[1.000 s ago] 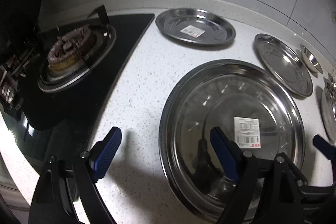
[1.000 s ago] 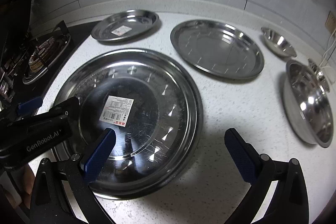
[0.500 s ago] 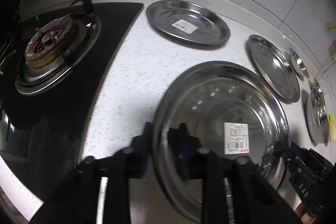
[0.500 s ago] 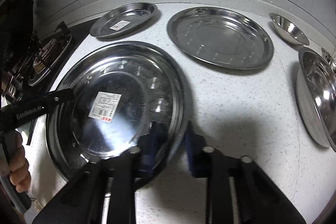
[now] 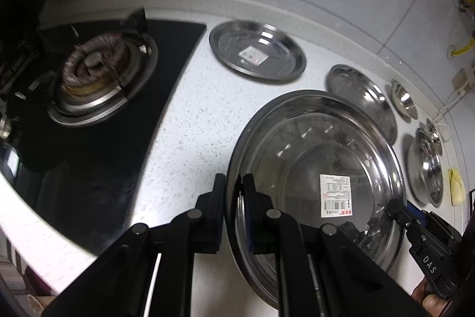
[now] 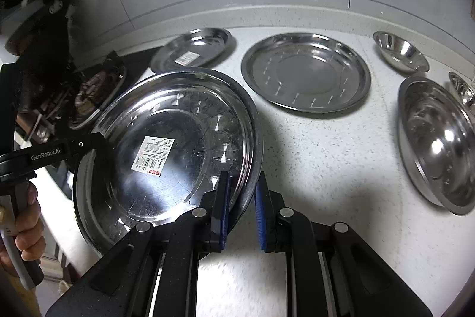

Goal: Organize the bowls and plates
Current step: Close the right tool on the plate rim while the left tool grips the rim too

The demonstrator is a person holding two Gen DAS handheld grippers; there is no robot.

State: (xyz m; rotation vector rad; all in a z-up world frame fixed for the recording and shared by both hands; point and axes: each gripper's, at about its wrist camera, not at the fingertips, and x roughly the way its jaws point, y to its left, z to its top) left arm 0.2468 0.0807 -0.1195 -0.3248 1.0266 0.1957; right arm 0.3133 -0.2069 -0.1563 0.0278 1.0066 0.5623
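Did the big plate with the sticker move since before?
Yes. The big plate has come up off the counter: its near edge now hangs tilted between the right gripper and left gripper, while the plain plate lies flat.

Big plate [image 6: 166, 144] sits at the counter's [image 6: 326, 156] front edge, stove burner [image 5: 98, 76] off its left, small plate [image 6: 193, 49] and medium plate [image 6: 305, 73] behind along the back edge, bowls [image 6: 436, 144] toward the right end.
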